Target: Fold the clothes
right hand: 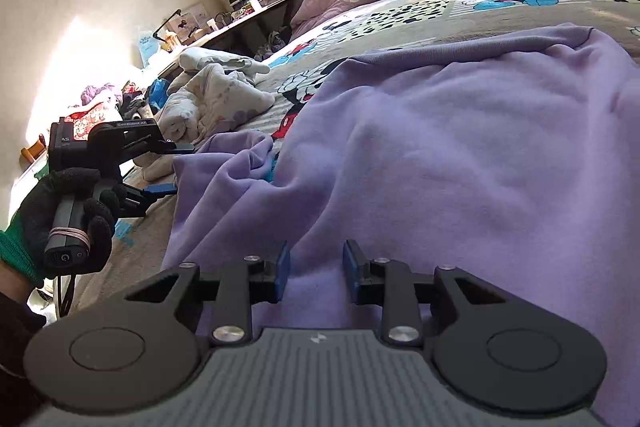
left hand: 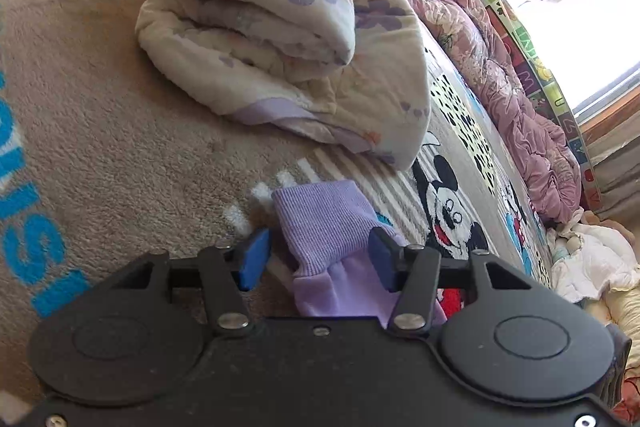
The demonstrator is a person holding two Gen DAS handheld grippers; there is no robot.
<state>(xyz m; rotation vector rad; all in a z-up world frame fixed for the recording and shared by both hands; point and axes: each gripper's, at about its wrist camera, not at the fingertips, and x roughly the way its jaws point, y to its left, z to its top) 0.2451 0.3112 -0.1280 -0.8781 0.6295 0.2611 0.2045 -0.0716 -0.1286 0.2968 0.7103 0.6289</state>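
Observation:
A purple sweatshirt [right hand: 440,147] lies spread on the bed, one sleeve [right hand: 232,163] bunched at its left. In the left wrist view its ribbed cuff [left hand: 320,219] sits between the blue pads of my left gripper [left hand: 319,259]. The jaws stand wide and the left pad is clear of the cloth, so this gripper is open. From the right wrist view, my left gripper [right hand: 182,169] is at the sleeve's end, held by a black-gloved hand [right hand: 68,211]. My right gripper [right hand: 318,267] is low over the sweatshirt's near edge. Its pads are a narrow gap apart with purple fabric between; whether they pinch it is unclear.
A folded floral quilt [left hand: 260,27] lies just beyond the cuff on the cartoon-mouse blanket [left hand: 100,107]. A crumpled pink quilt [left hand: 520,107] and a colourful mat run along the window side. A cluttered desk [right hand: 240,19] stands past the bed's far end.

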